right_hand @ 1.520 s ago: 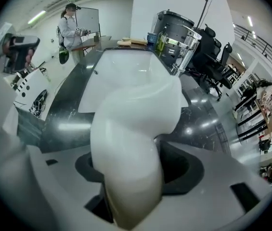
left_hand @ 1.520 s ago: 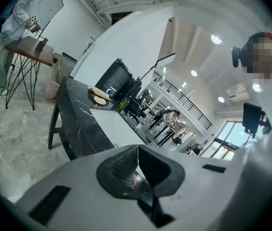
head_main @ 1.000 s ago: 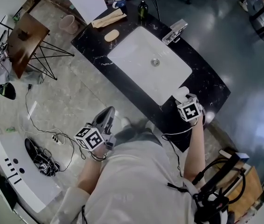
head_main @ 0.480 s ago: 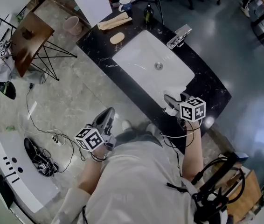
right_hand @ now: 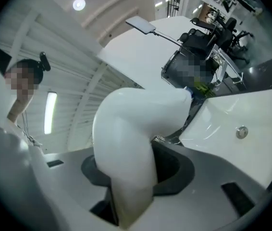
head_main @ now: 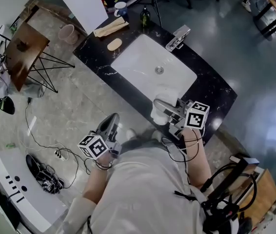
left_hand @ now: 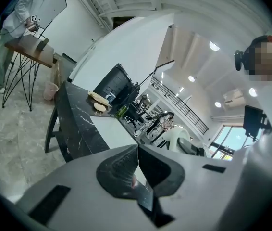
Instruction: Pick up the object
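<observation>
The object is a smooth white bent piece (head_main: 158,112), lifted off the black counter (head_main: 217,90) and held sideways over the sink's near corner. My right gripper (head_main: 168,113) is shut on it. In the right gripper view the white piece (right_hand: 135,124) fills the space between the jaws of the right gripper (right_hand: 133,174) and curves up and to the right. My left gripper (head_main: 110,126) hangs over the floor in front of the counter, well left of the object. In the left gripper view the left gripper (left_hand: 137,163) is shut with nothing in it.
A white sink basin (head_main: 143,65) with a faucet (head_main: 177,37) is set in the counter. At its far end lie a soap bar (head_main: 114,44), a green bottle (head_main: 145,17), a mug (head_main: 121,7) and a folded cloth (head_main: 109,27). A wooden table (head_main: 23,45) and cables (head_main: 45,145) are on the floor side.
The right gripper closed on the white piece standing on the counter right of the sink, lifted it and carried it left toward the sink's near corner, tipping it sideways. The left gripper stayed put.
</observation>
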Demonstrator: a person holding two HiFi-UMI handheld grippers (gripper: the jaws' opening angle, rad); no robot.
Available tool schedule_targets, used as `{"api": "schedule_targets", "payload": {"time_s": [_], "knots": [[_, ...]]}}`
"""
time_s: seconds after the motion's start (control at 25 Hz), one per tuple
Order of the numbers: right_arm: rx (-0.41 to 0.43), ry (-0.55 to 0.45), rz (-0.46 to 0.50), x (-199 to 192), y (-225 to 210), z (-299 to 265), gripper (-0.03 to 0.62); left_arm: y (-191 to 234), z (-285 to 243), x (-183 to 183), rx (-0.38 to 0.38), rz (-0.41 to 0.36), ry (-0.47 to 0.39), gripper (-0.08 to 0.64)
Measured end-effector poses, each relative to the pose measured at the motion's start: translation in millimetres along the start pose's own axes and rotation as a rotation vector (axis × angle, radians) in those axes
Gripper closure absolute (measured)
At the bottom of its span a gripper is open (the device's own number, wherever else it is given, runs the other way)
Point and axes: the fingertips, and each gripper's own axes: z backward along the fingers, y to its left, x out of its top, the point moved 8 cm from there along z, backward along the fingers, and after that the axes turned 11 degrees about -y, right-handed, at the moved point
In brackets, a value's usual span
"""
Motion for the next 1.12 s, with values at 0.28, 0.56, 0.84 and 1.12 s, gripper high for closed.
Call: {"api": "schedule_targets", "payload": {"time_s": [0.28, 0.56, 0.84, 1.12], "knots": [[0.11, -0.131, -0.099, 3.3, 30.8, -4.5, 0.402, -5.0, -16.9, 1.2, -0.067, 0.017, 0.018, 0.552], [0.164, -0.231, -0.155, 2.8, 45.2, 4.4, 0.402, -13.2, -33.7, 1.5, -0.134, 0.034, 0.04, 0.552], [0.193, -0.302, -0.215, -2.0, 49.1, 14.9, 0.402, -20.8, -50.1, 1.5, -0.193, 0.063, 0.06, 0.552], [0.183, -0.339, -0.243, -2.7, 48.2, 19.2, 0.402, -29.5, -58.7, 3.6, -0.224, 0.063, 0.081, 0.552]]}}
